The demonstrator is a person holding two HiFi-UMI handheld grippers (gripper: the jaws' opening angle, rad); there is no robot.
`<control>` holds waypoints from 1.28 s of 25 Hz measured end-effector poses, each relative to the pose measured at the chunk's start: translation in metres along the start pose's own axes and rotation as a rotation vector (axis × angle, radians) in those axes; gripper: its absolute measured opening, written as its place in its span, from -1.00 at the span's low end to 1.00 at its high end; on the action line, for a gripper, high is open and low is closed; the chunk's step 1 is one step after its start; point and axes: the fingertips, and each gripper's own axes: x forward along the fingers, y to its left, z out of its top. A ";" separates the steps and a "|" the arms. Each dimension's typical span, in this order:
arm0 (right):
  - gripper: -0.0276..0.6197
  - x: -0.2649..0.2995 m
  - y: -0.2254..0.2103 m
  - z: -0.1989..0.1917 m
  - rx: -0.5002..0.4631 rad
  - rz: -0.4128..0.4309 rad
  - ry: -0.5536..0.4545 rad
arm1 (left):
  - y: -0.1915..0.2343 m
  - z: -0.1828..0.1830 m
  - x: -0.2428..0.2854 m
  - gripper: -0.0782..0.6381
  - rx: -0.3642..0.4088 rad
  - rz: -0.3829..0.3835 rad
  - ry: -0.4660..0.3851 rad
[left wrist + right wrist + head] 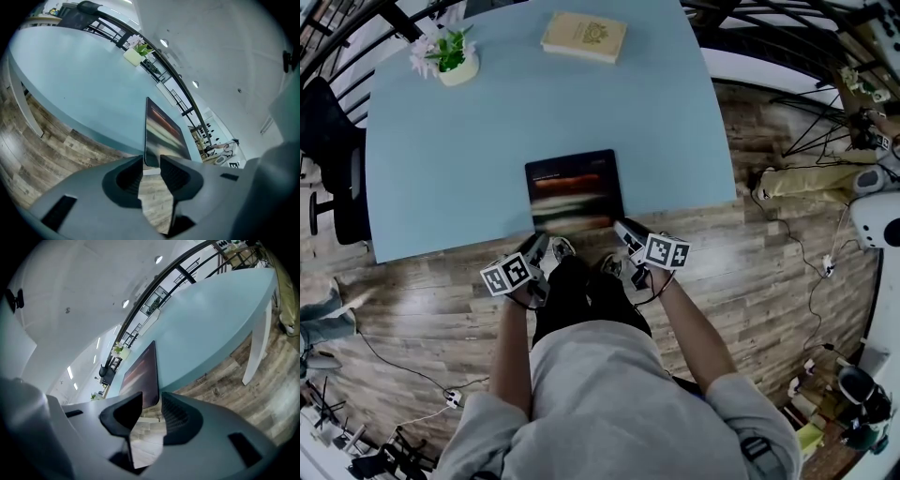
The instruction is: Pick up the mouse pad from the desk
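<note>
Head view: the mouse pad is seen lying flat at the near edge of the pale blue bench, its front edge close to the lip. The left gripper is held at the pad's 7 o'clock corner and the right gripper at its 5 o'clock corner. In each gripper view the jaws are seen apart, with a near corner of the pad at the mouth of the gap and nothing clamped

A miss is judged possible if the jaws are closed before the thin edge is fully between them: the pad could be pushed towards 12 o'clock rather than caught. If only one side is gripped, the pad may sag or slip out. A lower jaw could also be stopped by the bench lip

The bench top looks smooth and matte. A potted plant is set at 11 o'clock and a book at 12 o'clock, both well apart from the pad. A wood-plank floor with trailing cables and a black chair at 9 o'clock are seen around it
</note>
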 end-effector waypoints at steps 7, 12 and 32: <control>-0.74 -0.002 -0.006 0.005 -0.088 -0.079 0.003 | -0.001 0.006 0.002 -0.47 0.090 0.049 0.011; -0.83 -0.002 -0.003 0.004 -0.142 -0.081 0.021 | -0.001 0.007 -0.001 -0.57 0.119 0.076 0.018; -0.86 -0.005 0.033 0.016 -0.276 -0.027 0.032 | -0.034 0.030 -0.015 -0.71 0.213 0.085 -0.058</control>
